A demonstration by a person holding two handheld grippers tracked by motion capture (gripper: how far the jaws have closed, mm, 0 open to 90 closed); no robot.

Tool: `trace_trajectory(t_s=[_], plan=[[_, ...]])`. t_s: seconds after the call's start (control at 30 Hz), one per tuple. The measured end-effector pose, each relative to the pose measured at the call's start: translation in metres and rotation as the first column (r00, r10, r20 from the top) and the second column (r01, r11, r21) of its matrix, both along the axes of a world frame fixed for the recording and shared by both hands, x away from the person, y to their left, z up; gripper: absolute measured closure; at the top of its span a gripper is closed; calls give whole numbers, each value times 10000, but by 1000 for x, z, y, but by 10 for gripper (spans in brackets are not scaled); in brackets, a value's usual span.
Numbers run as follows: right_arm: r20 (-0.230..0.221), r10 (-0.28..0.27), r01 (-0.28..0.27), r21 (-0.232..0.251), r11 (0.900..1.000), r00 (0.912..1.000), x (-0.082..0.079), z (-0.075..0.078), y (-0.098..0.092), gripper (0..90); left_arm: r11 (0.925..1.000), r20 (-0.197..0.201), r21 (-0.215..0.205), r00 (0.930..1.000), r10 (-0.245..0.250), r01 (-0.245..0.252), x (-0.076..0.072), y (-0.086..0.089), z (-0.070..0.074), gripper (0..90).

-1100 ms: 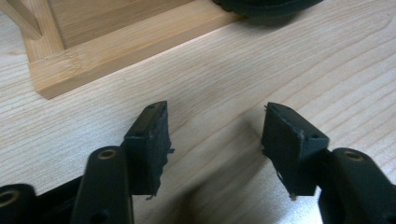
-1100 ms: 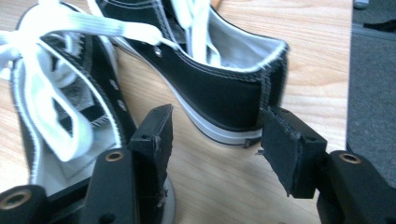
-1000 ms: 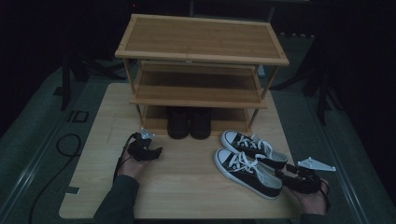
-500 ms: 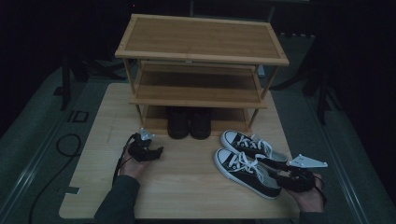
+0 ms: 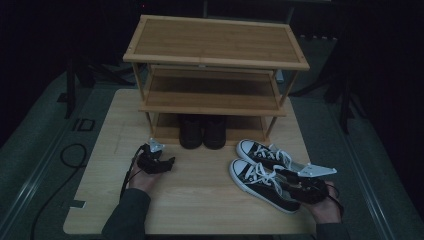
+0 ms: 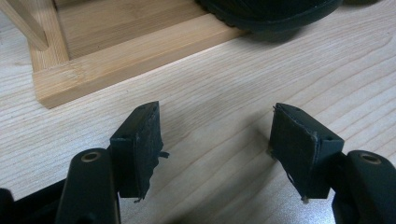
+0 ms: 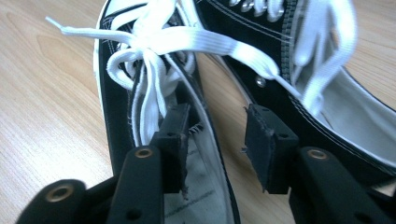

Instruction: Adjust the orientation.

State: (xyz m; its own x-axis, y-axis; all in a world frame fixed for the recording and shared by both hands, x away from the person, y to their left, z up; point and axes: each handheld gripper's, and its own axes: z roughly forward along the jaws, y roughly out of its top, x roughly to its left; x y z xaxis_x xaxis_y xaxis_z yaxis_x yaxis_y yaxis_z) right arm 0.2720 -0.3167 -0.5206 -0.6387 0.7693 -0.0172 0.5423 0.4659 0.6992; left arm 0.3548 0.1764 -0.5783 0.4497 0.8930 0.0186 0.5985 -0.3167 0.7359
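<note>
High view first: a bamboo shoe rack with three shelves stands at the far side of the wooden table, and I take it as the landmark. A pair of black boots sits on its bottom shelf, toes facing the person.

In front of the rack's right legs lie two black-and-white canvas sneakers with white laces. The farther sneaker is close to the rack's right front leg; the nearer sneaker lies just beside it, on the side away from the rack.

The right gripper is at the heel end of the nearer sneaker. From the right gripper view, its jaws have just been closing and now straddle the inner side wall of that sneaker's collar: one pad inside the shoe, one in the gap between the two sneakers. A sliver of space is visible at both pads, so the wall is between them but not pinched.

The left gripper hovers low in front of the rack's left front leg. Its jaws have just been opening and stand wide apart over bare wood, holding nothing, with the rack's bottom shelf edge and a boot sole just ahead.
</note>
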Motion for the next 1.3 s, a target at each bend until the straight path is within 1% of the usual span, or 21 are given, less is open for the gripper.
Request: trace_trajectory(t_s=[0.03,0.13,0.2,0.27,0.33,0.4,0.47,0.5,0.53,0.6,0.63,0.7,0.77,0.87,0.93,1.07,1.1,1.17,1.2,1.3], plan=[[-14,86,-86,-174,9998,10000,2,0,2,636,10000,13,-3,10000,9,-9,0,0,0,345],[-133,389,-395,-479,9981,9992,8,-1,10,696,10000,41,-10,10000,27,-27,0,0,0,345],[-292,370,-393,-839,9957,9989,13,-4,14,727,10000,68,-28,10000,40,-40,-1,0,-1,346],[-459,473,-517,-1014,9935,9978,17,-8,18,747,10000,68,-29,10000,40,-40,-1,0,-1,346],[-550,659,-723,-1254,9895,9963,20,-11,24,781,10000,69,-29,10000,41,-41,-1,0,-1,346],[-548,760,-840,-1611,9834,9956,22,-12,28,811,10000,70,-28,10000,43,-43,-1,0,-1,346],[-569,771,-857,-1675,9821,9954,24,-12,30,827,10000,73,-29,10000,59,-58,-1,0,-1,346],[-616,749,-846,-1730,9813,9953,25,-10,30,871,10000,70,-28,10000,61,-61,-1,0,-1,346],[-581,695,-788,-1765,9811,9959,25,-11,30,875,10000,71,-29,10000,62,-62,-1,0,-1,346],[-583,596,-683,-1614,9845,9965,25,-11,29,877,10000,72,-27,10000,64,-64,-1,0,-1,346],[-583,596,-683,-1614,9845,9965,25,-11,29,877,10000,72,-27,10000,64,-64,-1,0,-1,346],[-638,410,-488,-1251,9909,9971,24,-12,27,879,10000,68,-25,10000,70,-69,-1,0,-1,346],[-694,266,-333,-967,9948,9972,24,-13,25,879,10000,68,-21,10000,72,-71,-1,0,-1,346],[-754,124,-186,-821,9964,9971,24,-13,27,879,10000,68,-21,9999,76,-76,-1,0,-1,346],[-680,85,-139,-786,9968,9977,22,-12,28,880,10000,72,-28,9999,84,-83,-1,0,-1,346],[-563,56,-86,-521,9986,9984,22,-10,29,881,10000,70,-26,9999,83,-83,-1,0,-1,346],[-513,57,-78,-406,9991,9987,22,-9,29,881,10000,71,-23,9999,80,-80,-1,0,-1,347],[-387,151,-151,3,9999,9991,22,-6,30,881,10000,69,-26,9999,80,-80,-1,0,-1,347],[-371,171,-167,100,9998,9992,22,-5,31,881,10000,67,-19,9999,80,-80,-1,0,-1,347],[-367,166,-162,107,9998,9992,25,-4,38,881,10000,70,-26,9999,81,-81,-1,0,-1,347]])
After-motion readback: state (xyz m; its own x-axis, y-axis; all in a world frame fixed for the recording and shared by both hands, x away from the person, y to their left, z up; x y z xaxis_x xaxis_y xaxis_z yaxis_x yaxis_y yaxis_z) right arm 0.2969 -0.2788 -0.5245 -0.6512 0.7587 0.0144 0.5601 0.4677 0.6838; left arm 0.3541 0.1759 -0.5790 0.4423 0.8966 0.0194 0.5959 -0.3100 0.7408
